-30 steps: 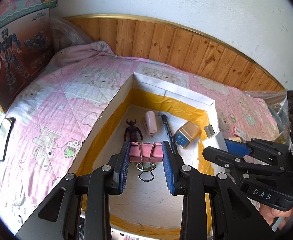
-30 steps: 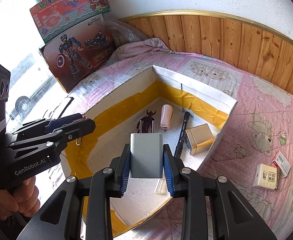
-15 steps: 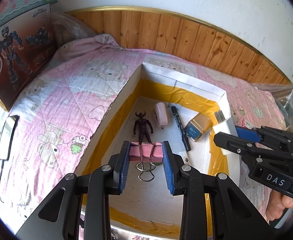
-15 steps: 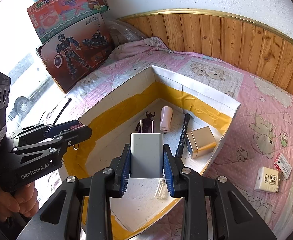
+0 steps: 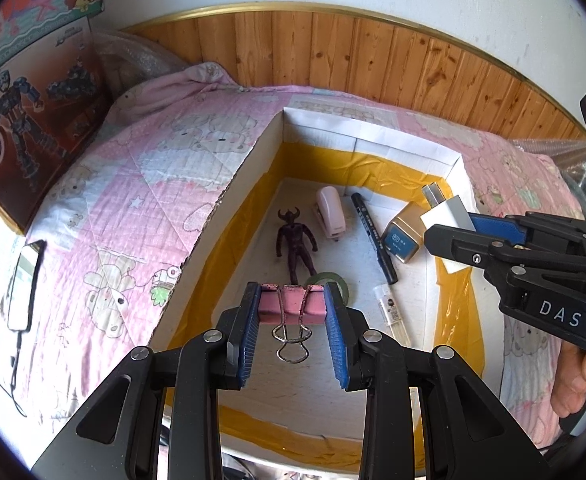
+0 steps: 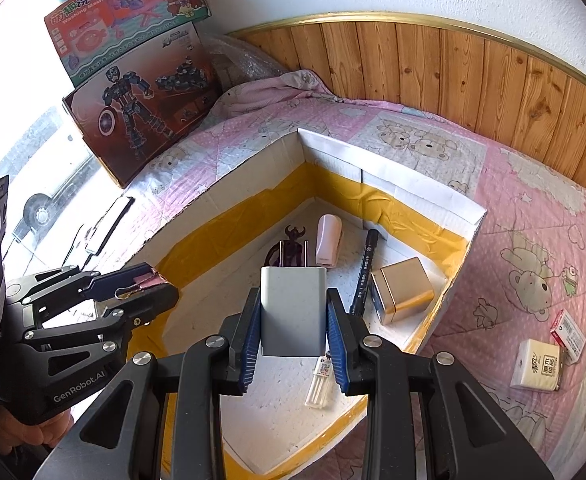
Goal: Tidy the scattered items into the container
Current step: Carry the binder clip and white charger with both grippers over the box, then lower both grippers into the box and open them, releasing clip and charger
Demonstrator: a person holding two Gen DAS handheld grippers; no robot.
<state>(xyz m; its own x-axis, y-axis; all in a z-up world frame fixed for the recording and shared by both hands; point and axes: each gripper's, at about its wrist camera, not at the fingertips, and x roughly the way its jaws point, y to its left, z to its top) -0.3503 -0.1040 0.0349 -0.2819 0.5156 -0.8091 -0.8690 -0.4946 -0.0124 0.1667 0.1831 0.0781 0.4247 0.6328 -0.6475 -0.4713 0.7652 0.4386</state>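
Observation:
My left gripper (image 5: 293,300) is shut on a pink binder clip (image 5: 291,309), wire handles hanging, above the near part of the white box (image 5: 373,138) with yellow-taped walls. My right gripper (image 6: 293,312) is shut on a white wall charger (image 6: 293,308), prongs pointing away, also over the box (image 6: 393,178). In the left wrist view the right gripper (image 5: 449,228) comes in from the right with the charger (image 5: 451,212) over the box's right wall. The left gripper (image 6: 153,284) shows at the left of the right wrist view with the clip (image 6: 146,280).
In the box lie a dark horned figure (image 5: 296,242), a pink stapler (image 5: 330,212), a black marker (image 5: 374,236), a gold tin (image 5: 405,232), a green tape ring (image 5: 329,280) and a clear tube (image 5: 391,312). On the pink quilt lie a tissue pack (image 6: 537,364), a small red-white box (image 6: 569,334) and a phone (image 5: 23,284). Toy boxes (image 6: 133,60) lean at the back left.
The left wrist view has rolled and shifted, showing more of the box floor with the tape ring and tube. Both grips are unchanged. The right gripper stays over the box's right side.

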